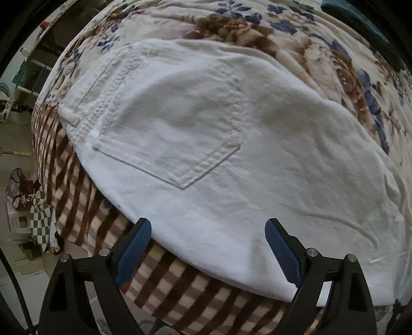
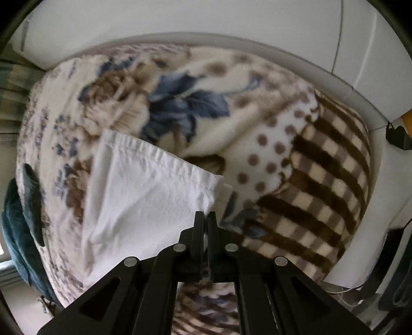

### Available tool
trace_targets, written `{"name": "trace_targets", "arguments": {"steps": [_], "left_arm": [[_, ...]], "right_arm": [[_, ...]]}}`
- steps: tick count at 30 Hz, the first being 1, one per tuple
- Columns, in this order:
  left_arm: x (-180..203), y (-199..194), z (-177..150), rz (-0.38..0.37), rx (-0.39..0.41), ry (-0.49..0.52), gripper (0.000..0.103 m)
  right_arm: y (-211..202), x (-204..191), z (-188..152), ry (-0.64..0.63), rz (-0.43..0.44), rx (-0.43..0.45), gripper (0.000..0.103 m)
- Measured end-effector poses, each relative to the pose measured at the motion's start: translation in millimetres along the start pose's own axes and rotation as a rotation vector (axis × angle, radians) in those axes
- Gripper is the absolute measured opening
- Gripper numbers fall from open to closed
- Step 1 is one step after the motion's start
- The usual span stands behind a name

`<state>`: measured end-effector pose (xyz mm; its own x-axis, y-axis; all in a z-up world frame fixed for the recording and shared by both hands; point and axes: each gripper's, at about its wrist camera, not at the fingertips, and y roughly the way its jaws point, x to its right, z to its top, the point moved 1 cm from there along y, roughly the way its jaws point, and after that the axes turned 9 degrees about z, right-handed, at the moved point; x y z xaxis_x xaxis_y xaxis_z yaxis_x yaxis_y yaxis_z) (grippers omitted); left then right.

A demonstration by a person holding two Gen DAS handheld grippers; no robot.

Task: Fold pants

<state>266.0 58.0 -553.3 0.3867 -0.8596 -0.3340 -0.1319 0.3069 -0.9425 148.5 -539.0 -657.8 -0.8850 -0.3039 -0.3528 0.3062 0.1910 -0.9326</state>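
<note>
White pants [image 1: 219, 144] lie flat on a patterned blanket [image 1: 257, 28], back pocket up, waistband toward the left. My left gripper [image 1: 208, 226] is open and empty, its blue-padded fingers [image 1: 134, 244] hovering over the near edge of the pants. In the right wrist view the leg end of the pants [image 2: 149, 190] is lifted off the blanket. My right gripper [image 2: 205, 215] is shut on the hem corner of the pants and holds it up.
The blanket [image 2: 322, 180] has floral, dotted and brown checked parts and drapes over the bed edge. A dark teal cloth [image 2: 18, 232] lies at the left. A white wall [image 2: 206, 18] is behind the bed. Clutter and a bag [image 1: 23, 190] sit on the floor.
</note>
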Motion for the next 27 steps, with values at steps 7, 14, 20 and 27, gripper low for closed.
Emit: {"name": "trace_targets", "arguments": {"steps": [7,14,20,27], "left_arm": [[-37.9,-18.2,-20.1,-0.114,0.017,-0.142,0.090],[-82.1,8.5,-11.8,-0.265,-0.073,-0.335,0.090],[-91.2,42.7,-1.4,-0.307,-0.153,-0.389,0.020],[-120.8,58.2,-29.1,-0.208,-0.199,-0.303,0.008]], "right_arm": [[-0.9,-13.6,-29.6,0.029,0.089,-0.158,0.034],[55.6,-82.1,-153.5,-0.120,0.144,-0.457,0.066],[94.2,-89.9,-203.6,-0.073,0.081,-0.455,0.015],[64.6,-98.3,-208.9,-0.160,-0.049,-0.365,0.003]]}}
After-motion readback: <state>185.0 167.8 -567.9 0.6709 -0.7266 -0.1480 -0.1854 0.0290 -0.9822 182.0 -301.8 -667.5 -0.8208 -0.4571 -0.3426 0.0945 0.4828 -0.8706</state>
